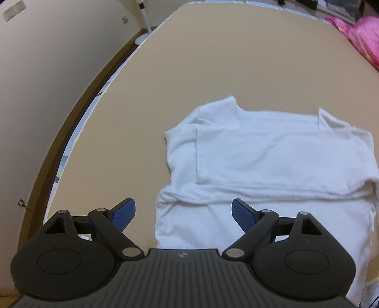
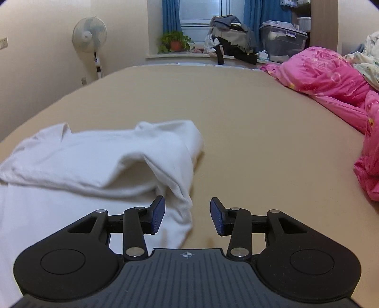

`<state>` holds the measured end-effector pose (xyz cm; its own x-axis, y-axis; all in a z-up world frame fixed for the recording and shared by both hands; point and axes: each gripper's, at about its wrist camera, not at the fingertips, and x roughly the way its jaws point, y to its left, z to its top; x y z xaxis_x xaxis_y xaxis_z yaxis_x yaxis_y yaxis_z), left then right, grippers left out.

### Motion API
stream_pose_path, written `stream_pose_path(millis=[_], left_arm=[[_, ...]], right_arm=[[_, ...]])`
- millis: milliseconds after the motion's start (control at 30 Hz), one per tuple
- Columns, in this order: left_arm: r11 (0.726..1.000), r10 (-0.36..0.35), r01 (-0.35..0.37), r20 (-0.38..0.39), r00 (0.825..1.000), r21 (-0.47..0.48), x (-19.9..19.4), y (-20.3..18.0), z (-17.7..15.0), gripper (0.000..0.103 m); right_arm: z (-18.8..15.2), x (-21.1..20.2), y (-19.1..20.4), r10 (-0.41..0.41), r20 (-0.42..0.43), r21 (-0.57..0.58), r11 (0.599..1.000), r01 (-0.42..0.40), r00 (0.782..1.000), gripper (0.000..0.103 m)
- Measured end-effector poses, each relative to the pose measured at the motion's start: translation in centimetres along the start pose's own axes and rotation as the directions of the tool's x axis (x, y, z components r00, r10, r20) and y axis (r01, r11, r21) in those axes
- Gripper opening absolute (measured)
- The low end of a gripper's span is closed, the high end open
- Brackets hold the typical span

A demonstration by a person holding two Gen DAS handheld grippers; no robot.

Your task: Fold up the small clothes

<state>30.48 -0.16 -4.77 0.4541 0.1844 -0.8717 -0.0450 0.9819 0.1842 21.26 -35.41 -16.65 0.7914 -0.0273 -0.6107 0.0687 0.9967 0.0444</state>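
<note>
White cotton fills most of what we see: a small white T-shirt (image 1: 272,161) lies partly folded on the beige mattress cover (image 1: 213,59), its upper part doubled over the lower so that a hem runs across the middle in a long straight ridge.

Through the left wrist camera, our left gripper (image 1: 183,214) hangs above the shirt's near left edge with its jaws spread wide. Its blue ribbed pads (image 1: 123,214) are well apart, one over bare bed cover and the other over white cloth, and nothing is pinched between them.

Through the right wrist camera, our right gripper (image 2: 187,216) sits low at the shirt's right side with its jaws at a middling width. A drooping corner of the folded layer hangs down between the pads, nearer the left pad (image 2: 158,214), but neither pad presses on the cloth, so we hold nothing there. That raised flap of the shirt (image 2: 106,154) stands a little off the layer beneath it, leaving a shadowed hollow.

Beyond, a crumpled pink patterned quilt (image 2: 331,75) lies along the right side of the bed, well apart from the shirt. A white pedestal fan (image 2: 89,33) stands by the wall, and a potted green plant (image 2: 175,42) sits on the window sill between blue curtains (image 2: 169,16), beside a heap of dark clothes (image 2: 233,38).
</note>
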Motion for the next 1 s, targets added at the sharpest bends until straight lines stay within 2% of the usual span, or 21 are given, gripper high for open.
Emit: stream_pose_path(millis=[133, 200, 233, 300, 367, 467, 600, 700, 767, 800, 833, 867, 933, 1000], left_arm=[[0.999, -0.026, 0.026, 0.0, 1.0, -0.036, 1.8, 2.7, 2.0, 0.092], [0.993, -0.111, 0.11, -0.011, 0.994, -0.037, 3.1, 3.6, 3.2, 0.092], [0.981, -0.19, 0.189, -0.039, 0.981, -0.028, 4.1, 3.7, 3.9, 0.092], [0.963, -0.269, 0.266, -0.079, 0.96, -0.048, 5.9, 3.5, 4.9, 0.092], [0.957, -0.291, 0.288, -0.095, 0.952, -0.043, 7.9, 2.6, 5.9, 0.092], [0.962, -0.273, 0.271, -0.141, 0.952, -0.029, 11.3, 0.8, 6.8, 0.089], [0.974, -0.223, 0.226, -0.194, 0.955, -0.007, 14.4, -0.7, 7.1, 0.064], [0.974, -0.227, 0.226, -0.185, 0.956, -0.027, 15.0, -0.6, 7.3, 0.062], [0.971, -0.235, 0.237, -0.171, 0.957, -0.008, 15.0, -1.0, 7.3, 0.052], [0.973, -0.226, 0.232, -0.173, 0.959, 0.012, 15.0, -1.4, 7.3, 0.021], [0.977, -0.199, 0.209, -0.179, 0.964, 0.04, 15.1, -1.8, 7.2, 0.002], [0.98, -0.174, 0.188, -0.177, 0.969, 0.065, 15.0, -2.1, 7.2, 0.001], [0.981, -0.172, 0.184, -0.156, 0.973, 0.065, 13.9, -2.1, 7.4, 0.001], [0.975, -0.215, 0.22, -0.109, 0.97, 0.038, 11.5, -1.0, 7.7, 0.001]], right_arm=[[0.4, 1.0, 0.5, -0.017, -0.024, -0.003, 1.0, 0.017, 1.0, 0.044], [0.5, 1.6, 0.4, -0.017, -0.039, 0.021, 1.0, 0.018, 0.999, 0.044], [0.5, 1.9, 0.4, -0.017, -0.045, 0.033, 0.999, 0.018, 0.999, 0.044], [0.6, 2.2, 0.3, -0.019, -0.053, 0.057, 0.998, 0.022, 0.998, 0.044], [0.6, 2.4, 0.3, -0.023, -0.057, 0.067, 0.997, 0.027, 0.998, 0.044], [0.6, 2.7, 0.4, -0.043, -0.058, 0.064, 0.997, 0.047, 0.997, 0.044], [0.9, 3.4, 0.4, -0.069, -0.072, 0.049, 0.996, 0.073, 0.995, 0.044], [1.1, 3.6, 0.4, -0.059, -0.063, 0.03, 0.998, 0.061, 0.996, 0.043], [1.2, 3.9, 0.7, -0.056, -0.061, -0.003, 0.998, 0.056, 0.997, 0.042], [1.3, 4.0, 0.8, -0.055, -0.059, -0.017, 0.998, 0.054, 0.997, 0.029], [1.3, 4.2, 0.9, -0.055, -0.052, -0.032, 0.998, 0.053, 0.997, 0.016], [1.4, 4.3, 1.1, -0.062, -0.051, -0.05, 0.997, 0.06, 0.997, 0.005], [1.8, 4.0, 1.2, -0.075, -0.015, -0.068, 0.995, 0.074, 0.997, 0.004], [2.3, 2.9, 0.6, -0.063, 0.032, -0.045, 0.997, 0.064, 0.998, 0.004]])
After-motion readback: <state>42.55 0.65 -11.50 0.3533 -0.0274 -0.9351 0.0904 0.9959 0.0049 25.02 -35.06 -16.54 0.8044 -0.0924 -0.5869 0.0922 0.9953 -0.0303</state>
